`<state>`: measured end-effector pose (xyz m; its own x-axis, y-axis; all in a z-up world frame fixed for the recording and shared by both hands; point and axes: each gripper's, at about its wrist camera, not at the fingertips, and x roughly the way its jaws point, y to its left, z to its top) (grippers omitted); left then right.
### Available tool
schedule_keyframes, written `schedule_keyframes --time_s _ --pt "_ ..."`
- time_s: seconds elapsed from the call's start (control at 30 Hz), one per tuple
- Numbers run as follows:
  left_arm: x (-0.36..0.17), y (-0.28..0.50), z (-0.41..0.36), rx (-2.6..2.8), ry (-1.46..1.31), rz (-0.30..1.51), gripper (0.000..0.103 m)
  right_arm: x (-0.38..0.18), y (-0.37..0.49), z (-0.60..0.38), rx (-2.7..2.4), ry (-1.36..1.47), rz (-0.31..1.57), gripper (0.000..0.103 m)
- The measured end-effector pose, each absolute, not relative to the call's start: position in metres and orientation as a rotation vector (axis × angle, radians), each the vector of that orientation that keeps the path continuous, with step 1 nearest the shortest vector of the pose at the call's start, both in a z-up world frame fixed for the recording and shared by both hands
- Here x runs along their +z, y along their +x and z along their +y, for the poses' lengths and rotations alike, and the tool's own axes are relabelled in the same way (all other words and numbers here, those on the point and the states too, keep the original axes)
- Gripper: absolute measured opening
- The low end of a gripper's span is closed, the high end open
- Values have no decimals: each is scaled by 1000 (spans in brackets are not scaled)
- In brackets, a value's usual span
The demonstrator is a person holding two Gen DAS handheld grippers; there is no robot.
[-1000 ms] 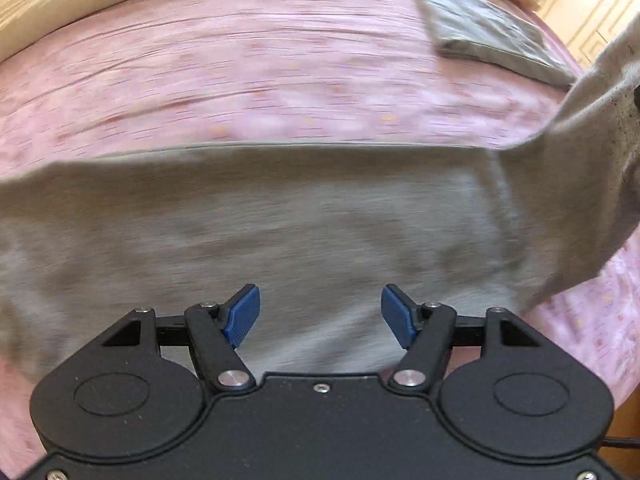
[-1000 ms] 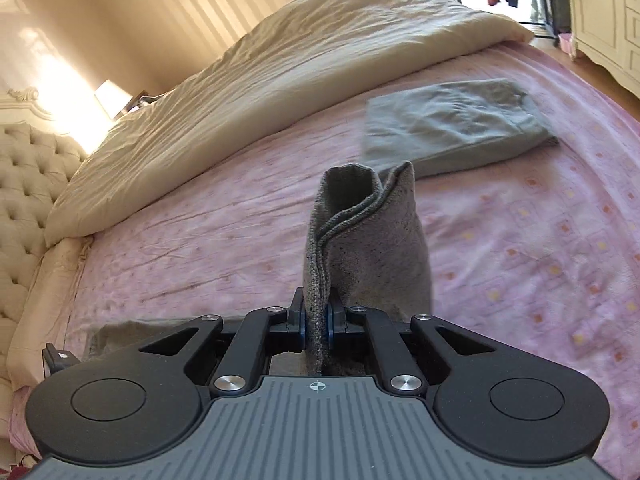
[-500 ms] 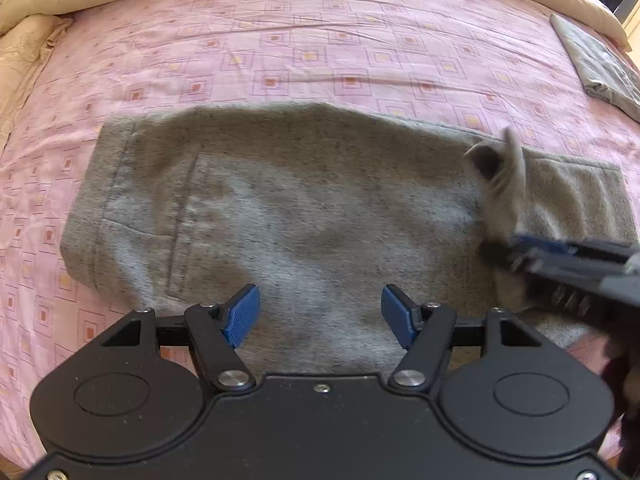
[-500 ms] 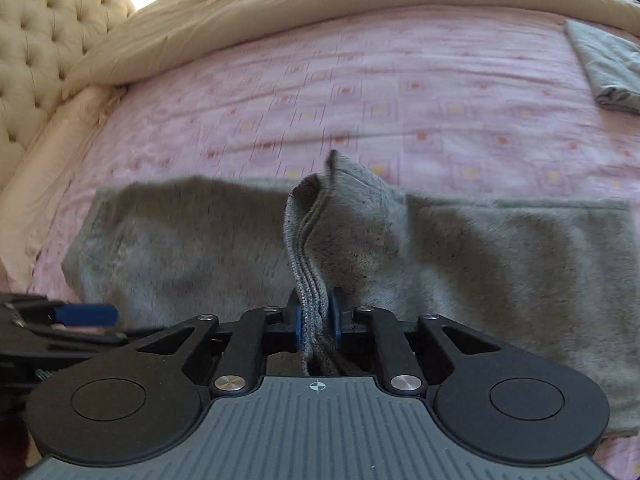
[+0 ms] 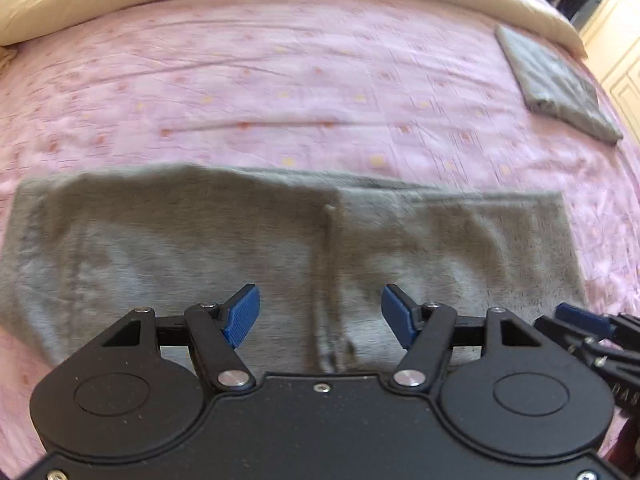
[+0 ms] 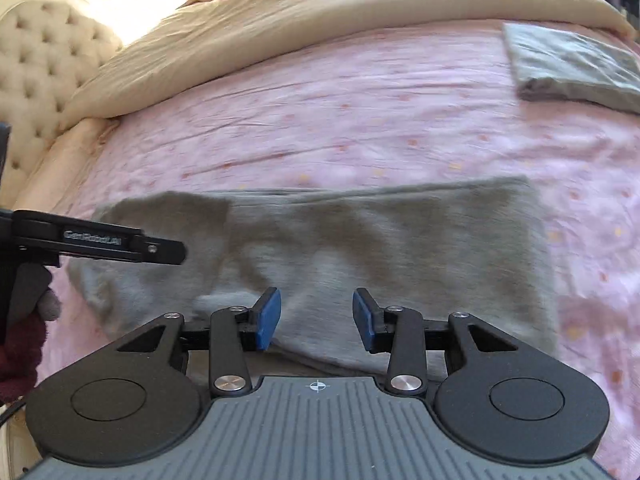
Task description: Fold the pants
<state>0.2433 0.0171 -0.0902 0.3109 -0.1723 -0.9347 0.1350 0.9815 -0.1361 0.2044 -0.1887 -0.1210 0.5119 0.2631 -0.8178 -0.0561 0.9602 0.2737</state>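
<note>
The grey pants [image 5: 200, 240] lie folded flat in a wide band across the pink bedspread [image 5: 280, 80], also in the right wrist view [image 6: 380, 240]. A cuff edge runs across their middle [image 5: 330, 240]. My left gripper [image 5: 320, 316] is open and empty above the near edge of the pants. My right gripper [image 6: 316, 316] is open and empty over the near edge too. The right gripper also shows at the right edge of the left wrist view [image 5: 592, 340]. The left gripper's side shows at the left of the right wrist view [image 6: 100, 244].
A second folded grey garment [image 5: 552, 84] lies at the far right of the bed, also in the right wrist view [image 6: 568, 64]. A cream duvet [image 6: 320, 28] runs along the far side. A tufted headboard [image 6: 48, 60] stands at the left.
My right gripper has opened and let go of the pants leg it carried over. The leg now lies flat on the rest of the pants. Both grippers have pulled back.
</note>
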Motion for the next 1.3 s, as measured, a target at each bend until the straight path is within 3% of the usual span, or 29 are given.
schedule_keyframes --time_s 0.13,0.2,0.33,0.47,0.57,0.73,1.03,1.2,1.3 --pt "-127 240 -5 -202 0 1356 69 -163 188 -245 15 254 1130 36" --pt "-142 231 -7 -198 24 1407 77 -166 175 -262 32 305 1096 30" --pt "-141 218 -6 -204 52 1412 79 -161 160 -260 44 240 1173 30" --pt "-124 214 -5 -194 63 1385 74 -146 153 -263 54 233 1101 30" --pt "-103 214 -7 -187 77 1304 74 -130 172 -266 54 206 988 30" --pt "-89 236 -13 -171 21 1249 74 -132 220 -268 100 214 968 28" --pt "-125 296 -15 -46 -36 1309 75 -153 283 -258 114 144 1009 22" --pt "-155 306 -14 -22 4 1359 102 -174 305 -263 46 170 1053 19" --pt "-154 303 -16 -27 32 1349 103 -174 305 -258 42 136 1050 19"
